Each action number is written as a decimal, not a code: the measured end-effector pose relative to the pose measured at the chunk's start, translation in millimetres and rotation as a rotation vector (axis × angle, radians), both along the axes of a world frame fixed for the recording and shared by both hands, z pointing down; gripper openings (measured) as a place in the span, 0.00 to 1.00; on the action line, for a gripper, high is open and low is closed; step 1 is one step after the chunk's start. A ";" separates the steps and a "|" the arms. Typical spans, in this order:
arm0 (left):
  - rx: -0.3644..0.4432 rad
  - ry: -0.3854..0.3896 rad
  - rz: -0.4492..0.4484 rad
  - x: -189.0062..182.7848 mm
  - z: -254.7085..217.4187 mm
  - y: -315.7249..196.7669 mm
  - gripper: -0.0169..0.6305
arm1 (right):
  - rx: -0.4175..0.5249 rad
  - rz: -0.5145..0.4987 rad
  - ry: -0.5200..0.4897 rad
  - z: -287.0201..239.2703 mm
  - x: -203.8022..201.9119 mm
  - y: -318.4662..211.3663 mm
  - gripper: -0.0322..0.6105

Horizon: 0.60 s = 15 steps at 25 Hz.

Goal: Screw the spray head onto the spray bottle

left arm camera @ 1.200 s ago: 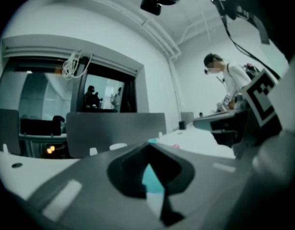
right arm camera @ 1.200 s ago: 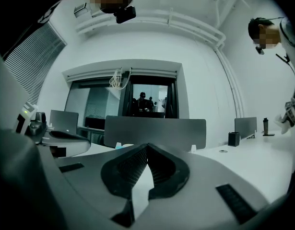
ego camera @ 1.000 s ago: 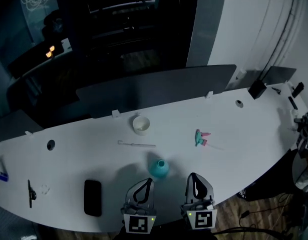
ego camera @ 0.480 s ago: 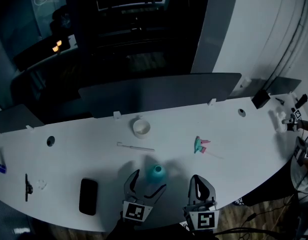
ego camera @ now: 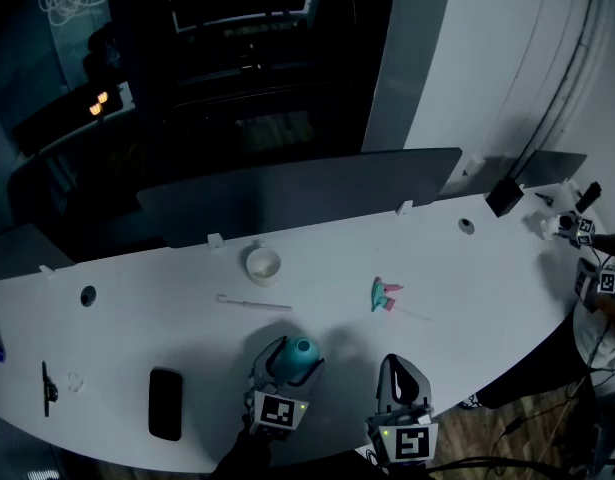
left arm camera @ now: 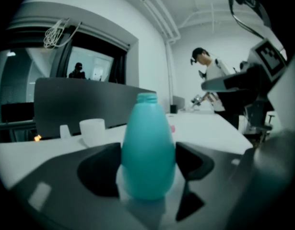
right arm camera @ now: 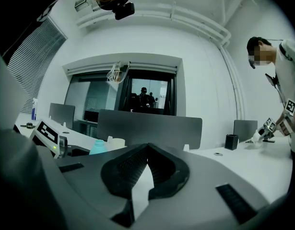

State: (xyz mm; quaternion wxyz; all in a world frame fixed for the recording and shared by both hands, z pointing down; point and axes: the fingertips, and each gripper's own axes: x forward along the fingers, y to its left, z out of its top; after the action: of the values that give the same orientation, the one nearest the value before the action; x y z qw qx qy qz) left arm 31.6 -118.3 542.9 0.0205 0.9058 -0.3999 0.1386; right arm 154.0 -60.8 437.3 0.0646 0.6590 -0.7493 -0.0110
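Two hand-held grippers show at the near edge of the white curved desk (ego camera: 467, 288), each with one marker cube at its back. The left hand-held gripper (ego camera: 287, 364) has the one teal spray bottle (left arm camera: 148, 152) between its jaws. The jaws have just been closing, and its own view shows a pad against each side of the bottle's wide body. The bottle stands upright on the desk, its threaded neck open with no head on it. The right hand-held gripper (right arm camera: 147, 151) is just to the right, apart from the bottle. Its jaws are pressed together at the tips and hold nothing.

The single spray head (ego camera: 384, 295), pink and teal, lies on its side further back on the desk and to the right. It is well apart from the bottle and from both hand-held grippers.

Other single things are spread over the desk:
- one white cup (ego camera: 263, 264) behind the bottle
- one thin pale tube (ego camera: 252, 304) lying flat between cup and bottle
- one black phone (ego camera: 165, 404) near the front edge to the left
- one small black holder (ego camera: 504, 197) at the back right

A dark divider panel (ego camera: 297, 193) runs along the desk's far edge. One other person (right arm camera: 281, 75) bends over the desk's far right end.
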 end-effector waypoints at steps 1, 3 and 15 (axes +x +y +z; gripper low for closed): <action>-0.003 0.000 0.000 0.2 0.1 0.4 0.58 | 0.000 0.001 0.000 0.5 0.4 0.1 0.06; -0.009 0.001 0.007 1.1 0.3 1.6 0.58 | -0.002 -0.002 -0.004 1.3 -0.3 -0.3 0.06; -0.022 0.025 0.134 32.9 1.5 22.1 0.58 | -0.200 -0.173 0.133 26.0 20.0 -58.8 0.06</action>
State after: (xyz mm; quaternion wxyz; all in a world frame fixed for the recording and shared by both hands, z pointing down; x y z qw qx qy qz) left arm 64.5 -96.2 544.5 0.0264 0.9319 -0.3366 0.1327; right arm 173.9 -119.6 463.3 0.1782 0.5802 -0.7946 0.0144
